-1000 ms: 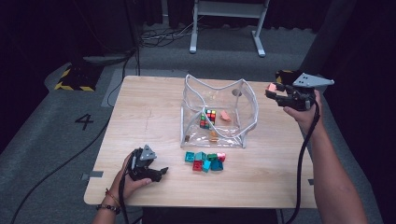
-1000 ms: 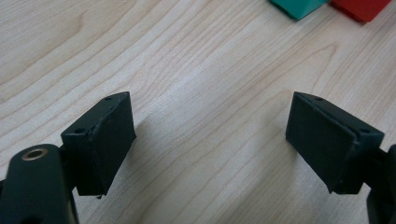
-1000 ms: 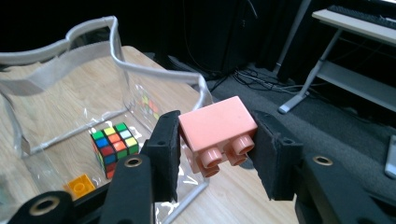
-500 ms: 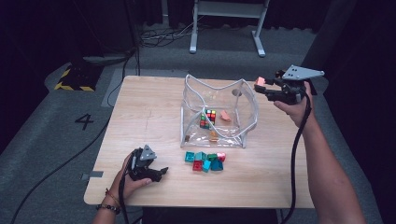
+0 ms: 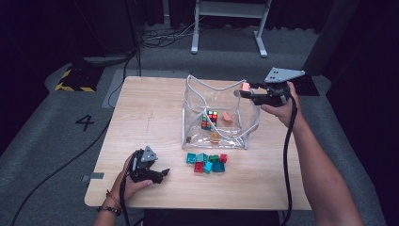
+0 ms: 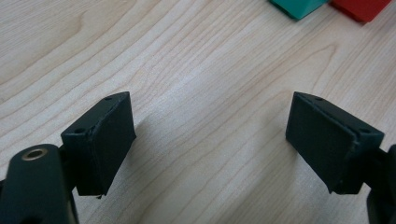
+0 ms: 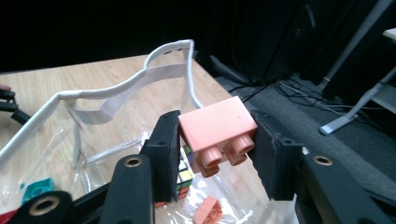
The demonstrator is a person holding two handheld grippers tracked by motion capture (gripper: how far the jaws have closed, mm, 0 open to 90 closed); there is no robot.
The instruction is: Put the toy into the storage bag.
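Pink brick (image 7: 218, 125), now over clear bag (image 5: 244, 136)

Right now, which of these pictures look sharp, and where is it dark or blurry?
High view: table evenly lit, surroundings nearly black, picture soft. Left gripper view: wood grain crisp, soft shadows under the left tool. Right gripper view: pink brick sharp, clear bag shows faint glare, background dim.
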